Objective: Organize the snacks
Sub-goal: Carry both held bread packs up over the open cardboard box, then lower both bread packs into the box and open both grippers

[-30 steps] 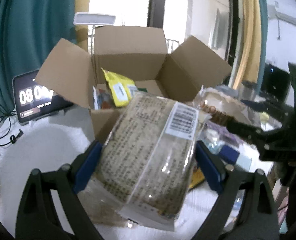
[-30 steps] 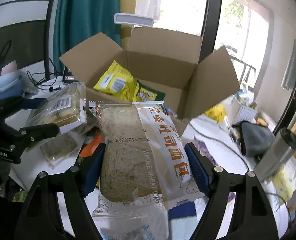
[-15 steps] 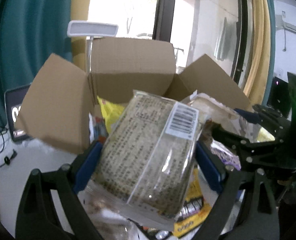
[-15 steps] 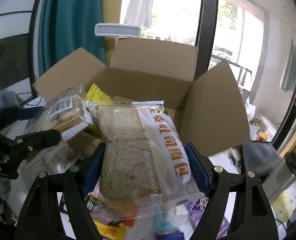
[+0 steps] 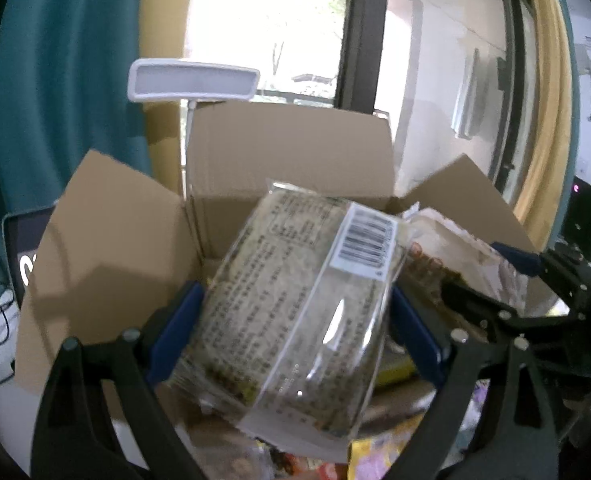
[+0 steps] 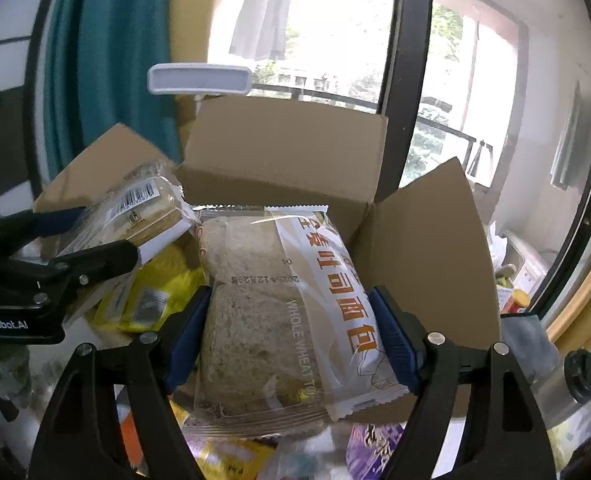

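Both jaws were clamped: left gripper (image 5: 295,312) on the barcode bread pack (image 5: 299,304), right gripper (image 6: 291,336) on the whole wheat bread pack (image 6: 287,312), both held at the open cardboard box (image 6: 283,152). Best practice: lower one at a time, clear the flaps, lay flat beside the yellow bag (image 6: 151,296), then release

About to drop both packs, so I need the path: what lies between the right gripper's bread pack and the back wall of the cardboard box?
Nothing shows there. In the right wrist view the whole wheat bread pack reaches over the cardboard box opening; only shadowed inner wall shows past its top edge.
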The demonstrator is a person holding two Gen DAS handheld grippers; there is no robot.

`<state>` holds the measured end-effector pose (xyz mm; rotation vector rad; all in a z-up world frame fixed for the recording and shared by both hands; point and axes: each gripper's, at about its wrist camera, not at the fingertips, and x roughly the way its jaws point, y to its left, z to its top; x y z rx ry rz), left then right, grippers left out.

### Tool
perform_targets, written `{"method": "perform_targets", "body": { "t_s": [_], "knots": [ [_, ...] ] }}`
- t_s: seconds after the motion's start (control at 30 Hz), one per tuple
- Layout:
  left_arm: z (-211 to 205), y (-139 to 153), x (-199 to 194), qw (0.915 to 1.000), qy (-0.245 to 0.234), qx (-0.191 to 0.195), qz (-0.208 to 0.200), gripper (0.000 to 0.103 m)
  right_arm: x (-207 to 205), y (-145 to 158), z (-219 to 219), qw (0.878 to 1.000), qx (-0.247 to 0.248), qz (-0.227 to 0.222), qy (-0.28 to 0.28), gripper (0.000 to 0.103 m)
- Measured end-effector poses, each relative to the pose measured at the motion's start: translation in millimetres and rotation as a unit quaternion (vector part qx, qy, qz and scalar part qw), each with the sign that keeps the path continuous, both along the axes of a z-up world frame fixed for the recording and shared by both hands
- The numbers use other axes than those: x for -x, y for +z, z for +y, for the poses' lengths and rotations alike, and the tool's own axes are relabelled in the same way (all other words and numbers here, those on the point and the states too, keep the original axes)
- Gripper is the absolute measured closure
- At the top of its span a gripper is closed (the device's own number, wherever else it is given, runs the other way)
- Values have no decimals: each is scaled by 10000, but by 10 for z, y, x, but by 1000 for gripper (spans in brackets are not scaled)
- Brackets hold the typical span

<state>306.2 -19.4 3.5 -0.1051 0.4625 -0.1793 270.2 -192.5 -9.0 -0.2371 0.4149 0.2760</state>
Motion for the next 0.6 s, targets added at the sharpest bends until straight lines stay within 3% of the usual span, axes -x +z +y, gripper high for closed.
{"method": "perform_targets", "body": {
  "t_s": [0.17,0.4,0.5,0.6],
  "knots": [
    [11,64,-323,9998,200,-88,-16,10,-318,76,43,9995,-169,30,-250,22],
    [167,-4,-870,9972,624,-73,405,10,-701,64,119,9983,-256,183,-483,22],
    [229,-69,-965,9951,817,-52,552,10,-890,-21,158,9981,-203,318,-493,21],
    [257,-81,-927,9961,762,22,433,9,-976,-112,179,9980,-242,422,-412,19]
  ]
}}
